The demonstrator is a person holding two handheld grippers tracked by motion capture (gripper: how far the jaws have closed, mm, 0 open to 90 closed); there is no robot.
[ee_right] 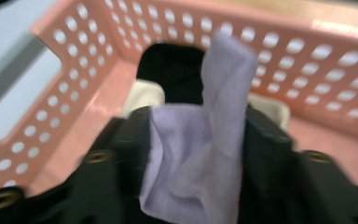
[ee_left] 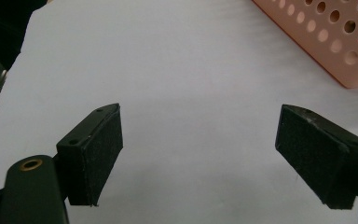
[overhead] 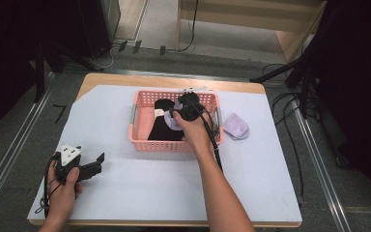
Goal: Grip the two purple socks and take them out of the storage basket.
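Your left gripper rests on the white sheet at the near left corner, jaws wide apart with nothing between them, well clear of the basket; keep it there so it does not cross the working arm. Your right gripper is over the basket with a lilac sock between its jaws. Whether the pads press on the cloth cannot be told, since the right gripper view is blurred. The sock hangs just above the black cloth and the cream cloth lying in the basket. To place it well, hold the gripper over the middle of the basket, spread the jaws fully, and lift straight up only once the cloth drops free. Watch the perforated walls: loose fabric may snag on the rim. A second lilac sock lies on the sheet just right of the basket, in open reach; the trailing cable passes near it.
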